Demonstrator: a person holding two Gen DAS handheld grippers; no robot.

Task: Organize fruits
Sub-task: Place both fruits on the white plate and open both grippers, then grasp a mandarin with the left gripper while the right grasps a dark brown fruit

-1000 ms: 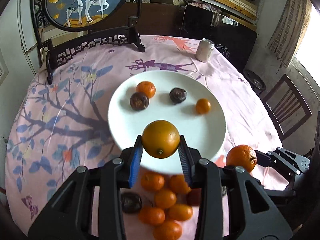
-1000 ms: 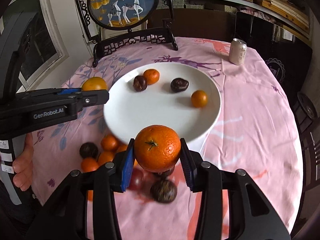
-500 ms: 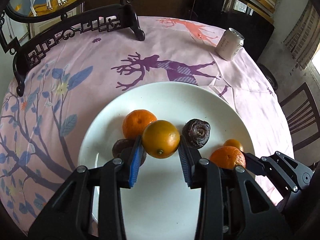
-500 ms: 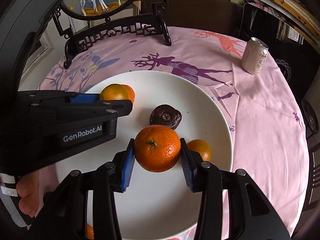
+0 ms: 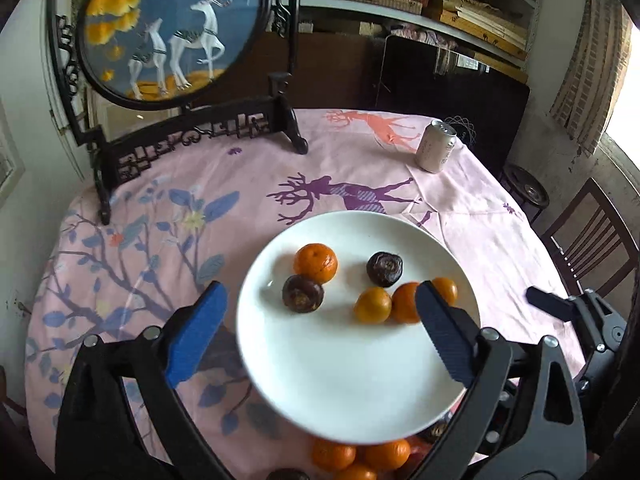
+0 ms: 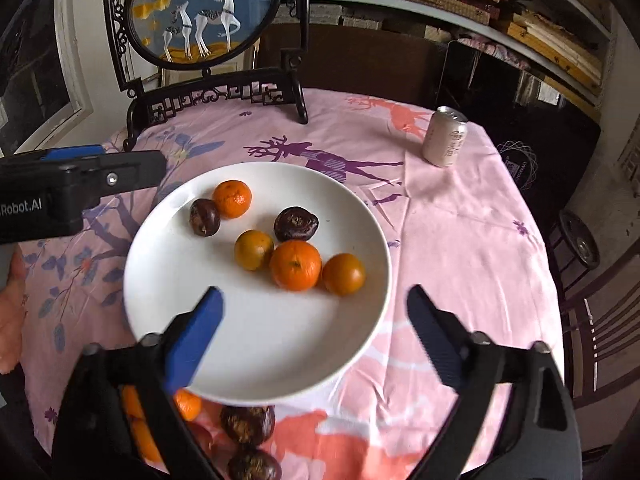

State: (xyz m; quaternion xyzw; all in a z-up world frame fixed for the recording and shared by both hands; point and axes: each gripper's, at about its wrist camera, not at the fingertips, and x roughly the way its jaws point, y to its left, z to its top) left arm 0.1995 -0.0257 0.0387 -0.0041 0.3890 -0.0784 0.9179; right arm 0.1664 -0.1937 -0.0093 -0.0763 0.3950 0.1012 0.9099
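Tongs are both wide apart and hold nothing: the left tongs [image 5: 318, 332] and the right tongs [image 6: 314, 328] hang over the near side of the round white plate [image 6: 256, 344]. Six fruits sit on it: four round orange fruits [image 6: 295, 265] and two dark wrinkly brown ones [image 6: 296, 223]. More orange and dark fruits [image 6: 244, 424] lie on the pink desk [image 6: 460, 240] just near the plate. I think the next job is fetching those; go low and squeeze softly.
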